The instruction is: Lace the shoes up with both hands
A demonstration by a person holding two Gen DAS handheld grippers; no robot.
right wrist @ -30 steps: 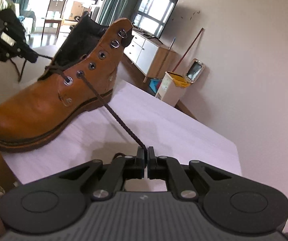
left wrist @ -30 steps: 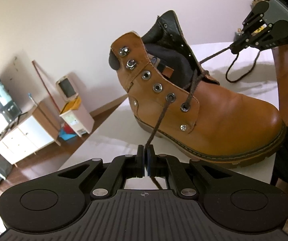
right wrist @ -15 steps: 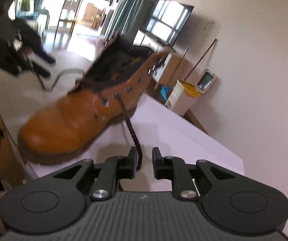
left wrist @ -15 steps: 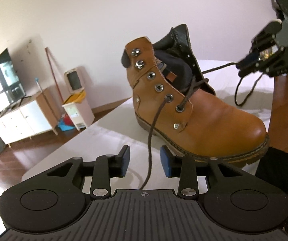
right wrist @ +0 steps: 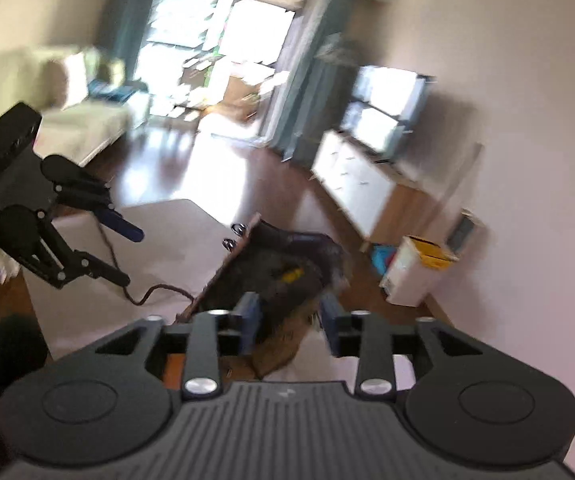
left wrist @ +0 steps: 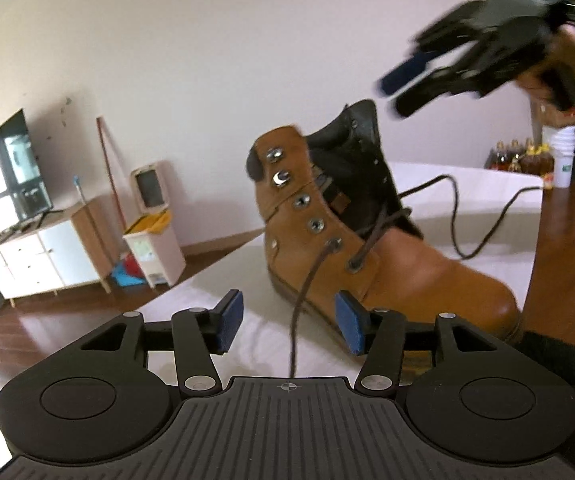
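A tan leather boot (left wrist: 399, 276) stands on the white table (left wrist: 215, 280); in the right wrist view the boot (right wrist: 283, 276) is blurred and seen from above. Its dark brown lace (left wrist: 301, 300) hangs slack from a lower eyelet, between the blue pads of my left gripper (left wrist: 289, 322) without touching them; the jaws are opening. The other lace end (left wrist: 455, 216) lies loose on the table behind the boot. My right gripper (left wrist: 409, 86) hovers above the boot's collar, jaws opening, nothing between them. From the right wrist my right gripper (right wrist: 289, 322) looks down at the boot, and my left gripper (right wrist: 129, 256) is at left.
A person's hand (left wrist: 559, 64) holds the right gripper. Bottles and a white cup (left wrist: 563, 160) stand at the far right. A brown wooden surface (left wrist: 567, 264) borders the white table. Beyond are a bin (left wrist: 151, 232), a white cabinet (left wrist: 39, 256) and a TV (left wrist: 7, 176).
Both grippers went from shut on the lace ends to open, and the laces fell slack. The right gripper rose from table level to above the boot.
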